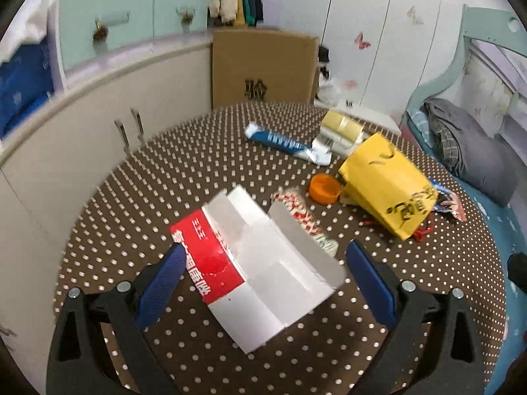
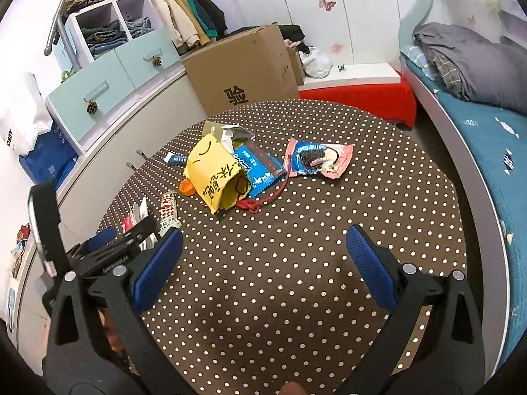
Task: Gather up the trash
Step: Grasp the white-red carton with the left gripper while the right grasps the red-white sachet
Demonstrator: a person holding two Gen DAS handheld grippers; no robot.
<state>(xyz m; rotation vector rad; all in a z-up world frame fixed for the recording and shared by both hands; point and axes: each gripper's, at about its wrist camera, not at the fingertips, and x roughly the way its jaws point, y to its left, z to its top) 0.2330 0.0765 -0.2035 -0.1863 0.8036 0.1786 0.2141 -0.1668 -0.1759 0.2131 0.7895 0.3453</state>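
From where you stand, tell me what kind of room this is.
Most likely a bedroom: a bed with a grey blanket, hanging clothes and cubby shelves surround the polka-dot table.

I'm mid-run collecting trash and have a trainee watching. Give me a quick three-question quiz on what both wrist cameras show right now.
1. True or false: the left hand-held gripper is shut on the red and white carton.
2. Multiple choice: the orange cap lies right beside A) the yellow bag, B) the cardboard box, C) the bed.
3. What lies between the open fingers of the right hand-held gripper?

Key
1. False: its jaws stand open on either side of the carton, not closed on it.
2. A.
3. Only bare polka-dot tablecloth; no trash.
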